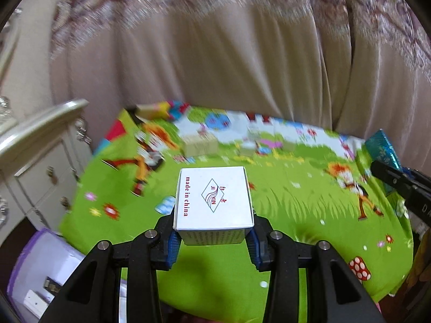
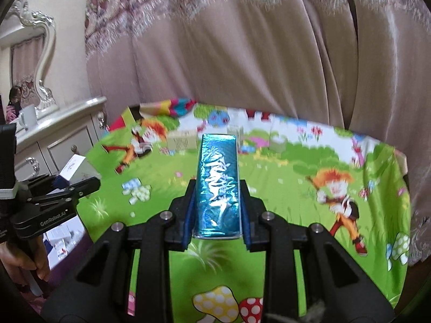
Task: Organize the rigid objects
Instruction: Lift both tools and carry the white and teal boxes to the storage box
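My left gripper point(image 1: 214, 238) is shut on a white box point(image 1: 212, 199) printed "made in china", held above the green cartoon tablecloth point(image 1: 282, 196). My right gripper point(image 2: 218, 231) is shut on a long shiny blue box point(image 2: 218, 180), which points away over the same cloth point(image 2: 282, 183). In the left wrist view the blue box point(image 1: 383, 149) and the right gripper's finger point(image 1: 390, 175) show at the right edge. From the right wrist camera, the left gripper point(image 2: 62, 185) with the white box point(image 2: 72, 167) appears at the left.
Several small boxes, one tan point(image 1: 200, 145) and paler ones point(image 2: 277, 142), stand near the table's far edge before a pink curtain point(image 1: 215, 53). A white dresser point(image 1: 40, 161) stands left with a mug point(image 2: 27, 117). A purple-edged bin point(image 1: 35, 274) sits low left. A hand point(image 2: 24, 263) grips the left handle.
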`<state>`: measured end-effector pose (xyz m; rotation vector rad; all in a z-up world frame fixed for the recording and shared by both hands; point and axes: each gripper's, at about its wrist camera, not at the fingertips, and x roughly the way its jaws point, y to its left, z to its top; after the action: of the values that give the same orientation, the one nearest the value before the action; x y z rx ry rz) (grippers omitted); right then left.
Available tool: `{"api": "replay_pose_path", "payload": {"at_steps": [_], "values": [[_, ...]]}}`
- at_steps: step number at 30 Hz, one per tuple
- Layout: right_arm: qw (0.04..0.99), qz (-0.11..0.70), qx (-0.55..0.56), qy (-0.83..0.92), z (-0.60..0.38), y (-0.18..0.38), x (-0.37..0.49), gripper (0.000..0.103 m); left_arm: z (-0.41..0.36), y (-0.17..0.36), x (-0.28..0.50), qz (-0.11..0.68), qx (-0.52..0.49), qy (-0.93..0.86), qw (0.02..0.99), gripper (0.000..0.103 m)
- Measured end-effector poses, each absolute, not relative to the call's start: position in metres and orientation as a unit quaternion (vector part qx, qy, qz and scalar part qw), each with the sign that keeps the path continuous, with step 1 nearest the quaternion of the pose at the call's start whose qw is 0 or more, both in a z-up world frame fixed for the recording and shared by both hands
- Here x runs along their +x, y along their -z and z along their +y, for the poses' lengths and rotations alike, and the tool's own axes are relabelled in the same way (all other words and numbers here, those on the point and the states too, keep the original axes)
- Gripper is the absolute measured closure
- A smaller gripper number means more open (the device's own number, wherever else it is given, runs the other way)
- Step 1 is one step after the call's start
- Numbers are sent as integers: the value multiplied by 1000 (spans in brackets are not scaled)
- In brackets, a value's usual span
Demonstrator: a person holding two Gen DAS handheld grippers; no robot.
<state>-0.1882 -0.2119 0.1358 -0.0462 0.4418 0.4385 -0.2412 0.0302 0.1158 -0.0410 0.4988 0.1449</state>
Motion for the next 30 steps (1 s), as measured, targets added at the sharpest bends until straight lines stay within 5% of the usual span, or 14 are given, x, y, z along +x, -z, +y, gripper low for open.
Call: {"api": "replay_pose_path", "payload": {"at_steps": [13, 30], "values": [[974, 11, -31, -224, -180, -211, -265, 70, 76, -174, -335, 66, -3, -172, 983, 61], [895, 12, -107, -432, -24, -189, -295, 70, 164, -147, -400, 76, -30, -311, 947, 61]]}}
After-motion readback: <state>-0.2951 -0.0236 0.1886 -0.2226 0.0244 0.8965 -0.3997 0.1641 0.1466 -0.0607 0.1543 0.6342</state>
